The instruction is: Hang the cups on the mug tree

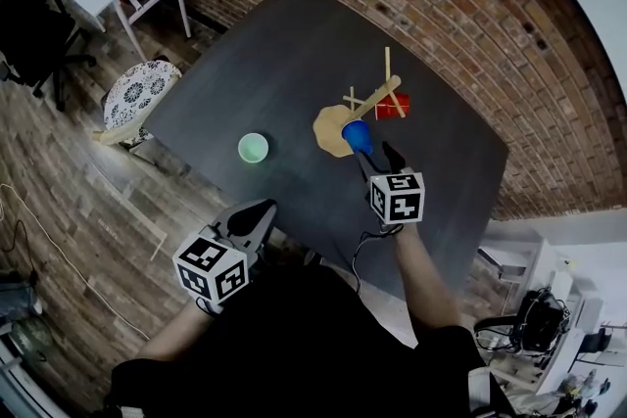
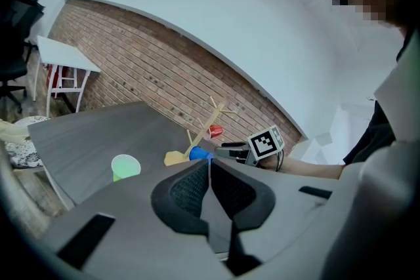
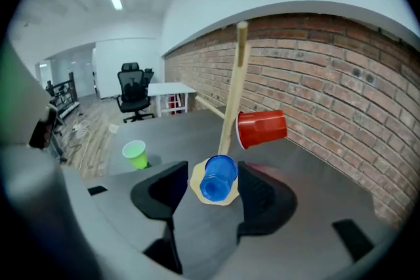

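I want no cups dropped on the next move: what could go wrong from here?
The blue cup seems to hang low on the mug tree, between the right gripper's open jaws; drawing back askew could knock it off. A bump could also rock the tree and shake the red cup loose.

Blue cup (image 3: 218, 177) between spread jaws; red cup (image 3: 261, 128) on mug tree (image 3: 233, 85).

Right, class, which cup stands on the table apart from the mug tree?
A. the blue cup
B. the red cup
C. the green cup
C: the green cup stands alone on the table, while the red cup and the blue cup are both at the mug tree.
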The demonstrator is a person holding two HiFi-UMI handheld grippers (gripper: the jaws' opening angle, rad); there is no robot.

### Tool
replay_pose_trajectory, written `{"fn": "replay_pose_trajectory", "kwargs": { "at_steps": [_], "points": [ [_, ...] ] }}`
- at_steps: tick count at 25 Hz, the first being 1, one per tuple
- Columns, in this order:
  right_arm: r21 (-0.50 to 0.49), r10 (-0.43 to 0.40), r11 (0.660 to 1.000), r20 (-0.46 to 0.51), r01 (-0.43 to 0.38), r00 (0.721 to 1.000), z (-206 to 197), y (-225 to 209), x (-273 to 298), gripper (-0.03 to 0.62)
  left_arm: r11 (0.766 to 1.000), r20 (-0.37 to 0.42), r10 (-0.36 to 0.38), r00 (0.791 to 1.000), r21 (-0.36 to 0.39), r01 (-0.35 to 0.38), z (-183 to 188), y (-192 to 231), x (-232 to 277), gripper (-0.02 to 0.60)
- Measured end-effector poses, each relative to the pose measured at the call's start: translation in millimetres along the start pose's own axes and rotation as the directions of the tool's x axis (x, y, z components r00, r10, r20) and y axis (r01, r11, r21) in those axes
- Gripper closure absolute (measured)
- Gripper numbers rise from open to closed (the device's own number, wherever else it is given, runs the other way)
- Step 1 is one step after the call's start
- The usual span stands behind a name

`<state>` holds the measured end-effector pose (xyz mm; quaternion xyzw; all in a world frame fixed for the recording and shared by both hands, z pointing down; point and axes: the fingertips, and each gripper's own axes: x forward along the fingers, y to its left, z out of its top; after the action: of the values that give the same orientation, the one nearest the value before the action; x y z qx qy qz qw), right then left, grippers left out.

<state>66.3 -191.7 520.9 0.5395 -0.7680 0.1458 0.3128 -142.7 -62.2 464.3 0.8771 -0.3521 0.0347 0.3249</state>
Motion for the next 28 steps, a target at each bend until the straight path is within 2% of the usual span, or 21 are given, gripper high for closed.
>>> {"fn": "replay_pose_trajectory", "kwargs": {
  "at_steps": [3,6,7,10,13,15,17,22,28],
  "points": [
    [0.100,0.011,0.995,0.059,-0.016,0.998,-4.6,-4.8,-26.7,0.342,1.000,-0.008,-0.019,1.000,0.014,0.019,-0.7,-11.0,8.8,0.560],
    [0.131,0.045,0.989,0.179,-0.069,0.983,4.8,-1.5,-59.3,0.344,0.999,-0.016,-0.039,0.999,0.026,0.039,-2.5,-23.6,18.6,0.560],
    [0.138,0.061,0.986,0.241,-0.096,0.969,13.0,1.0,-73.7,0.347,0.998,-0.018,-0.045,0.999,0.031,0.046,-3.4,-28.5,21.9,0.560],
    [0.186,0.102,0.964,0.404,-0.190,0.909,37.6,9.6,-115.9,0.423,0.997,-0.030,-0.062,0.998,0.042,0.063,-6.6,-41.9,32.5,0.560],
    [0.250,0.151,0.921,0.480,-0.300,0.864,46.2,21.1,-142.9,0.514,0.996,-0.045,-0.076,0.996,0.049,0.078,-10.2,-54.6,44.7,0.560],
    [0.284,0.184,0.890,0.493,-0.357,0.850,42.7,30.0,-152.7,0.537,0.994,-0.054,-0.088,0.995,0.054,0.091,-12.6,-63.9,52.9,0.560],
    [0.302,0.199,0.874,0.490,-0.380,0.848,35.2,38.3,-159.1,0.540,0.993,-0.062,-0.099,0.993,0.057,0.102,-15.1,-72.2,59.5,0.560],
    [0.264,0.214,0.891,0.473,-0.369,0.855,14.3,53.4,-169.9,0.545,0.993,-0.068,-0.108,0.992,0.048,0.111,-23.2,-85.6,72.3,0.560],
    [0.242,0.231,0.899,0.447,-0.366,0.864,-0.2,49.4,-176.7,0.546,0.991,-0.082,-0.118,0.990,0.058,0.122,-31.3,-102.5,82.4,0.560]
  ]
}}
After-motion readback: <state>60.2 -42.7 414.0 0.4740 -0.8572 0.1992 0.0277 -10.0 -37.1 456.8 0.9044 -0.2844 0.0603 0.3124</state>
